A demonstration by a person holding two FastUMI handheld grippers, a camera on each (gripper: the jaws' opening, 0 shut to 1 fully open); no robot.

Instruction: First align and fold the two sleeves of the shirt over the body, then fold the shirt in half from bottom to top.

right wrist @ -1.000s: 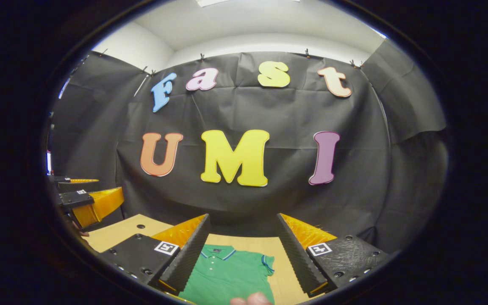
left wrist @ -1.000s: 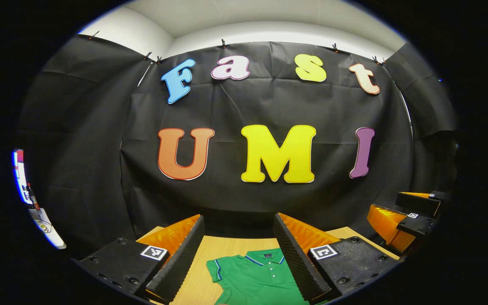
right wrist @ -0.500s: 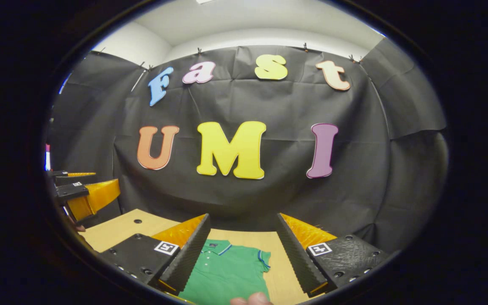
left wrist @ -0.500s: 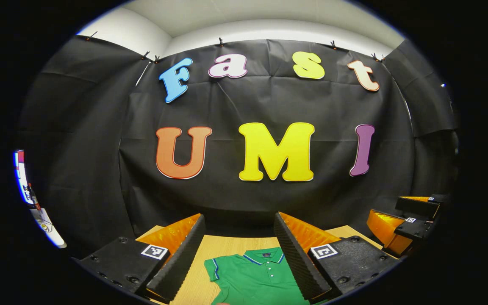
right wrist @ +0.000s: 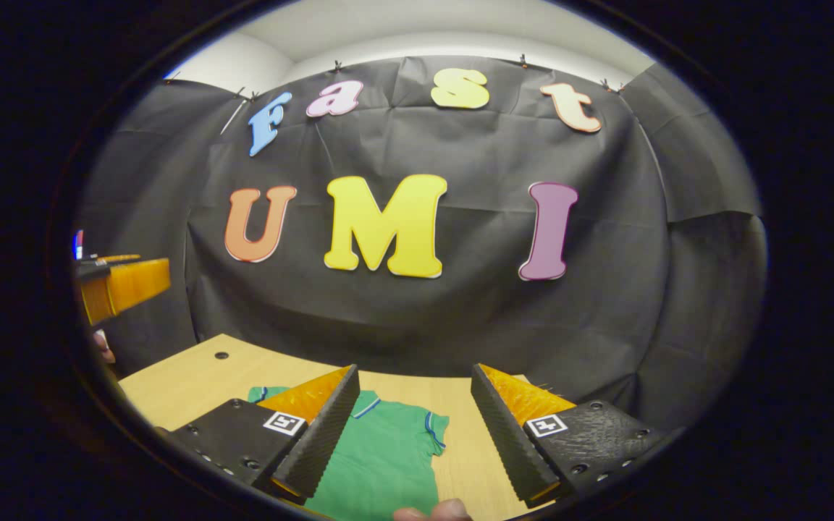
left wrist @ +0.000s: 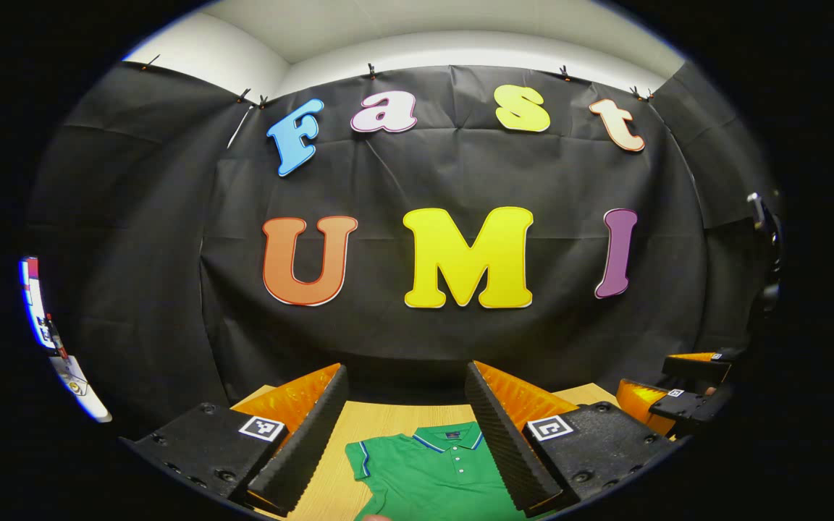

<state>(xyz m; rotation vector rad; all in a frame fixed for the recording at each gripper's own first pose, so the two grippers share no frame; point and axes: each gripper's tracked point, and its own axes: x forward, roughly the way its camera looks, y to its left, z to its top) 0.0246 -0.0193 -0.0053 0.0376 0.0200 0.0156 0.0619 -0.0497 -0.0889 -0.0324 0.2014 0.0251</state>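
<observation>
Nearest to me are my own two pairs of fingers. My left gripper stands wide apart with nothing between its two fingers, held above the table. My right gripper is likewise spread, its two fingers clear of everything. Each of the four finger blocks carries one small square black-and-white marker, so I count four markers on my own fingers; they are coded patterns, not writing I can read.

At the very bottom edge of the right gripper view a fingertip of my hand peeps in.

Below and beyond my fingers lies one shirt, a green polo with a blue-and-white trimmed collar, spread flat on the one wooden table, collar toward the far wall. In the left gripper view I count three small white buttons down its placket and a small dark label inside the collar, too small to read. In the right gripper view both short sleeves lie out to the sides.

One dark round hole shows in the tabletop near its far left edge.
</observation>
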